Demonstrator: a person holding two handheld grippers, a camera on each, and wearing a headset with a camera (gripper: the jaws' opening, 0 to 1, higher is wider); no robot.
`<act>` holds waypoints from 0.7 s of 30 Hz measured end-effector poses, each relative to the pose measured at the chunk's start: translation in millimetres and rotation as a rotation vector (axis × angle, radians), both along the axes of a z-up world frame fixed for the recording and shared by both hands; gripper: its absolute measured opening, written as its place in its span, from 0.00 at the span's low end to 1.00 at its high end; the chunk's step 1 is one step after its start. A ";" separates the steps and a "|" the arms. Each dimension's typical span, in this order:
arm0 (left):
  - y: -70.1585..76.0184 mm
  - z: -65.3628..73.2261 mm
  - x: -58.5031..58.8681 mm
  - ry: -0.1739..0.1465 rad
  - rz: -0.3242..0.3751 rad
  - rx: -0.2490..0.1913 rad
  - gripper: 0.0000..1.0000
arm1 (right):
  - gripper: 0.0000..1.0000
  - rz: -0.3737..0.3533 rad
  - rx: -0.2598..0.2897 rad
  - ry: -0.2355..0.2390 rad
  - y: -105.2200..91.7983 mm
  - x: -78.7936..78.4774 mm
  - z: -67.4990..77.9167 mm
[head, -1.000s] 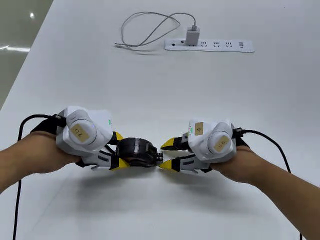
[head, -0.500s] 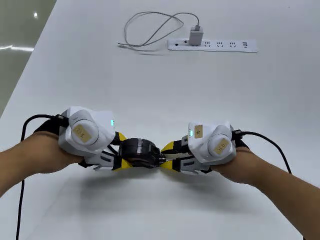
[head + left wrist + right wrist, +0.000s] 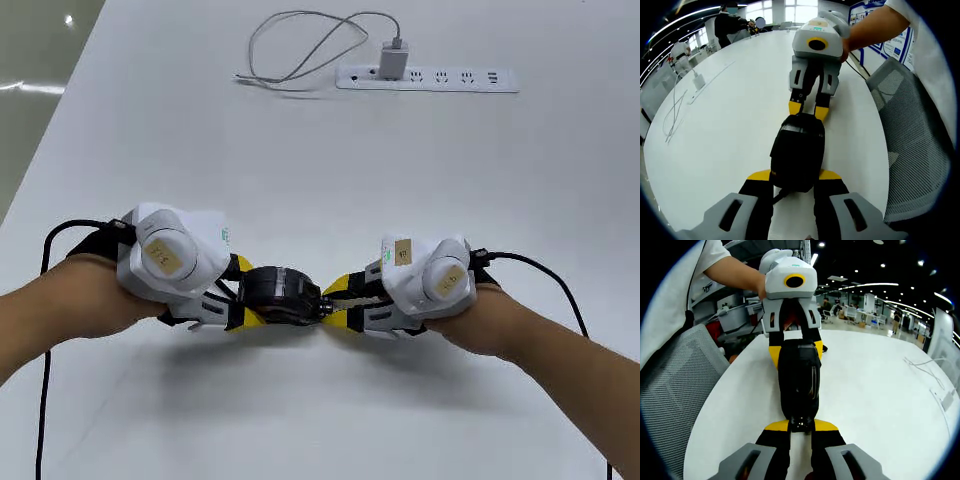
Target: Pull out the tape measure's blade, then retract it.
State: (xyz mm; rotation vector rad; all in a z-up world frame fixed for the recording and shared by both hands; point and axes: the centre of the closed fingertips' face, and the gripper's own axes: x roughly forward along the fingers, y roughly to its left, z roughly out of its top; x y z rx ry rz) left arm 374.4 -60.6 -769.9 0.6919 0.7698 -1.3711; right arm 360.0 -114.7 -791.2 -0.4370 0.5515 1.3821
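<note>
The black tape measure [image 3: 280,293] lies just above the white table [image 3: 320,180], between the two grippers. My left gripper [image 3: 246,293] is shut on its case from the left; its yellow-tipped jaws press both sides of the tape measure [image 3: 797,147]. My right gripper [image 3: 332,302] meets it from the right, shut on the small blade hook [image 3: 801,424] at the case's mouth. In the right gripper view the tape measure [image 3: 799,372] stretches away from my right gripper [image 3: 801,427] toward the left gripper [image 3: 790,320]. No length of blade shows outside the case.
A white power strip [image 3: 428,79] with a plugged-in charger [image 3: 393,58] and a looped cable [image 3: 300,45] lies at the table's far side. The table's left edge [image 3: 50,130] runs diagonally. A grey mesh chair [image 3: 910,125] stands by the near edge.
The right gripper's jaws, open a second ago, have come together on the blade hook. The left gripper keeps its hold on the case. The camera has shifted slightly.
</note>
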 end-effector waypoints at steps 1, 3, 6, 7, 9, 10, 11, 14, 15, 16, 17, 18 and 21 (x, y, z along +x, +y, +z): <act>-0.2 0.1 -0.1 -0.001 -0.002 0.000 0.26 | 0.12 -0.002 0.000 0.002 -0.1 0.1 -0.7; -0.2 0.3 -0.4 0.001 -0.001 -0.001 0.26 | 0.12 0.001 -0.001 0.000 -0.2 0.1 -0.6; -0.6 0.5 -0.7 0.002 -0.004 -0.001 0.26 | 0.12 0.009 0.001 -0.006 0.1 0.2 -0.4; -0.6 0.5 -0.7 0.003 -0.003 -0.001 0.26 | 0.12 0.013 0.001 -0.011 0.1 0.0 -0.5; -0.9 0.7 -1.0 0.001 -0.004 -0.002 0.26 | 0.11 0.018 -0.001 -0.023 0.1 0.1 -0.7; -0.9 0.9 -1.2 0.001 -0.004 -0.003 0.26 | 0.11 0.017 -0.001 -0.020 0.0 0.2 -0.8; -1.1 1.1 -1.4 0.001 -0.003 -0.006 0.26 | 0.11 0.019 0.000 -0.022 0.0 0.3 -0.8; -1.3 1.4 -1.8 0.003 -0.006 -0.009 0.26 | 0.10 0.022 -0.011 -0.028 0.3 0.0 -0.8; -1.4 1.5 -1.8 0.003 -0.007 -0.009 0.26 | 0.10 0.023 -0.014 -0.030 0.2 0.1 -1.2; -1.5 1.6 -1.7 -0.001 -0.011 -0.008 0.26 | 0.10 0.024 -0.017 -0.031 0.2 0.3 -1.4; -1.5 1.7 -1.9 -0.002 -0.013 -0.009 0.26 | 0.10 0.024 -0.017 -0.031 -0.1 0.3 -1.5; -1.4 1.7 -1.9 -0.001 -0.011 -0.010 0.26 | 0.10 0.023 -0.017 -0.031 -0.3 0.4 -1.6; -1.6 2.0 -1.6 -0.002 -0.016 -0.011 0.25 | 0.10 0.026 -0.015 -0.040 -0.4 -0.1 -1.1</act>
